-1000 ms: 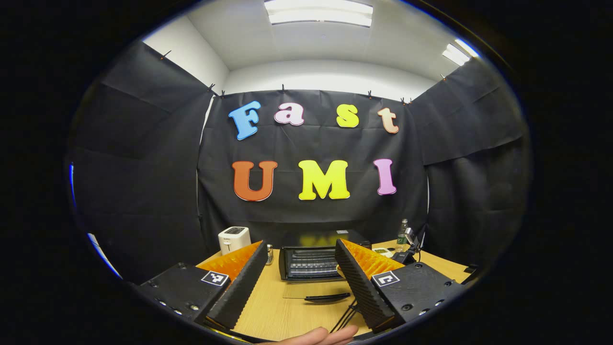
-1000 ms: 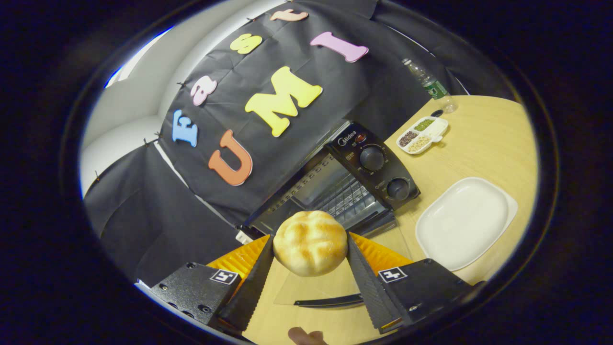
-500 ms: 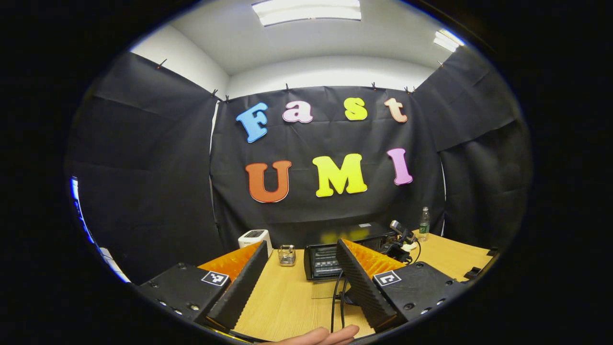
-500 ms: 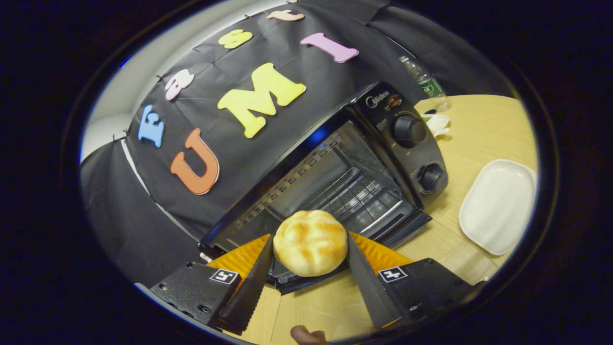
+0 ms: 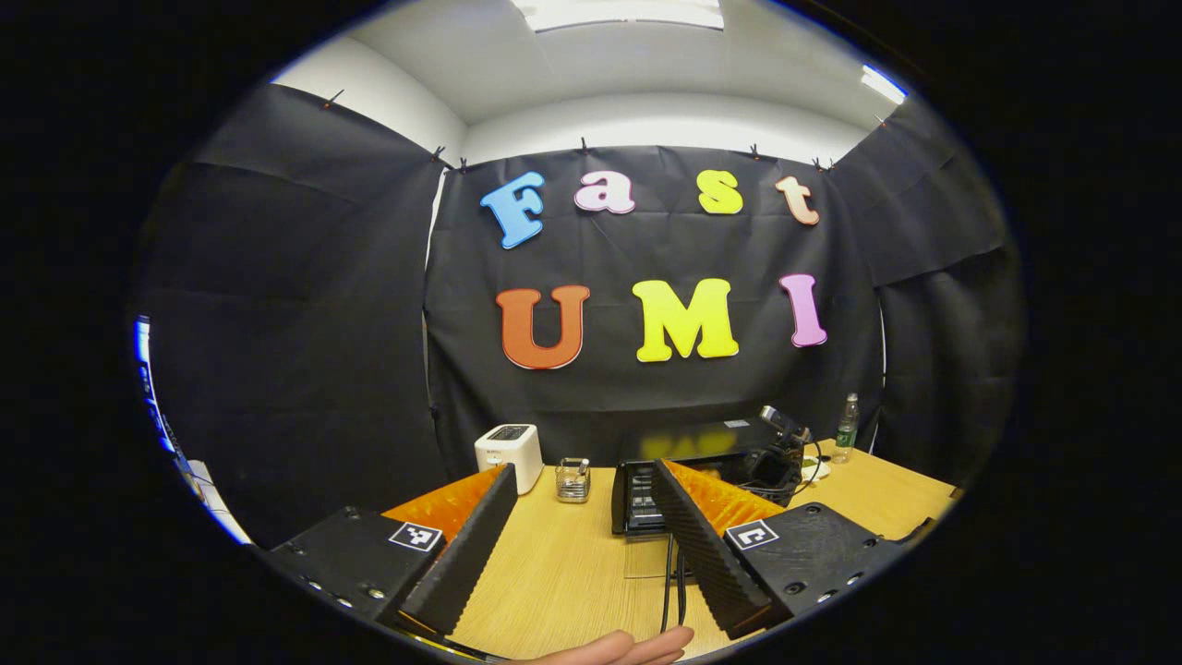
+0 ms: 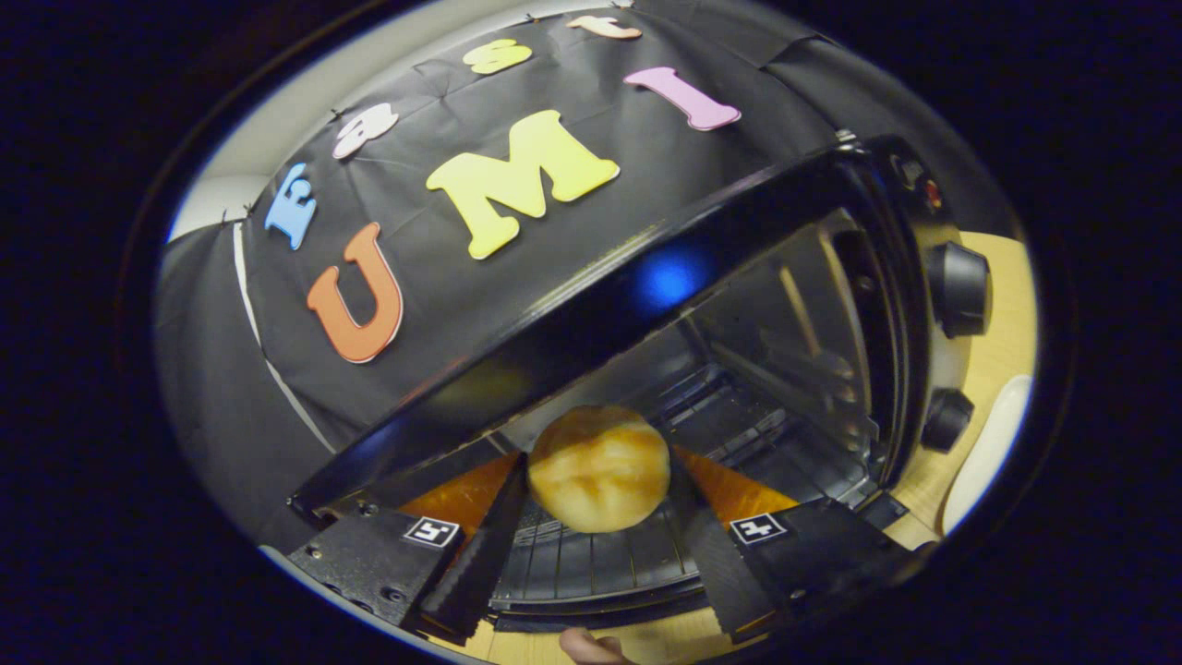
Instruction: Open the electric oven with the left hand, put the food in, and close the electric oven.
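**Bun at the mouth of the open oven**

While the right hand-held gripper (image 6: 598,471) is clamped on a golden bread bun (image 6: 598,466), both fingers pressing its sides, the bun hangs just over the wire rack (image 6: 591,563) inside the open electric oven (image 6: 785,314). Two control knobs (image 6: 956,288) sit on the oven's right. The left hand-held gripper (image 5: 577,536) hovers with its fingers apart and nothing between them over the wooden worktop (image 5: 563,573), the oven well beyond it, a white toaster (image 5: 510,450) far left
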Motion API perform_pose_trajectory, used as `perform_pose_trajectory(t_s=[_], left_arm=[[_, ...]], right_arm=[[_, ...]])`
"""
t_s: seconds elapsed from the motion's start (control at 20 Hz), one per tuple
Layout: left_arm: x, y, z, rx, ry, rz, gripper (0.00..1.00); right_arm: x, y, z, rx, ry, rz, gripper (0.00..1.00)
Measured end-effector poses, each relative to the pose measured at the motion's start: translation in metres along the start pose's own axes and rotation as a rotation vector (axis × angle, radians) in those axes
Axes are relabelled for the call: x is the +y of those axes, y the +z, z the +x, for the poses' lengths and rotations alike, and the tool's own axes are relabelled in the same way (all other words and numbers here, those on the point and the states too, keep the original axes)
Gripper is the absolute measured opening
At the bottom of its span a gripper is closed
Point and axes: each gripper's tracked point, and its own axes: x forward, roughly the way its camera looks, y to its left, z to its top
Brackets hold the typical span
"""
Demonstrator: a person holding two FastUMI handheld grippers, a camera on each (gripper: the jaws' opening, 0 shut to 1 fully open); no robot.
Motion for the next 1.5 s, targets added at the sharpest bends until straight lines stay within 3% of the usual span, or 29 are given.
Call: perform_pose_trajectory(t_s=[0.25, 0.3, 0.35, 0.4, 0.55, 0.65, 0.7, 0.9, 1.0, 1.05, 1.25, 1.3, 1.35, 1.5], left_arm=[[-0.005, -0.003, 0.003, 0.006, -0.004, 0.003, 0.95], [-0.006, -0.003, 0.003, 0.01, -0.004, 0.001, 0.95], [-0.007, -0.004, 0.003, 0.011, -0.007, 0.004, 1.0], [-0.008, -0.003, 0.001, 0.012, -0.008, 0.007, 0.96], [-0.014, -0.004, -0.002, 0.018, -0.017, 0.002, 0.95], [-0.017, -0.002, -0.008, 0.021, -0.023, 0.002, 0.95], [-0.018, -0.003, -0.009, 0.026, -0.026, -0.002, 1.0], [-0.025, -0.01, -0.015, 0.042, -0.034, -0.02, 0.95], [-0.028, -0.014, -0.02, 0.051, -0.029, -0.024, 1.0], [-0.026, -0.014, -0.02, 0.05, -0.017, -0.027, 0.95], [-0.025, -0.023, -0.016, 0.073, 0.009, -0.05, 0.95], [-0.03, -0.027, -0.016, 0.089, 0.001, -0.066, 1.0], [-0.034, -0.031, -0.015, 0.102, -0.009, -0.079, 0.95], [-0.043, -0.044, -0.008, 0.144, -0.025, -0.081, 0.94]], right_arm=[[0.008, 0.009, 0.008, -0.04, 0.013, -0.148, 0.87], [0.007, 0.009, 0.006, -0.045, 0.007, -0.167, 0.91], [0.007, 0.012, 0.004, -0.048, 0.009, -0.184, 0.92], [0.008, 0.009, 0.0, -0.04, 0.02, -0.196, 0.92], [0.01, 0.01, -0.014, -0.047, 0.045, -0.222, 0.94], [0.013, 0.012, -0.038, -0.056, 0.071, -0.234, 0.94], [0.013, 0.011, -0.05, -0.063, 0.08, -0.233, 0.94], [0.01, 0.018, -0.101, -0.079, 0.123, -0.274, 0.96], [0.006, 0.026, -0.13, -0.083, 0.146, -0.299, 0.96], [0.003, 0.036, -0.145, -0.102, 0.153, -0.303, 0.96], [-0.006, 0.083, -0.216, -0.159, 0.184, -0.327, 0.96], [-0.008, 0.095, -0.232, -0.166, 0.192, -0.343, 0.96], [-0.01, 0.107, -0.249, -0.168, 0.195, -0.366, 0.96], [-0.011, 0.146, -0.302, -0.211, 0.232, -0.372, 0.96]])
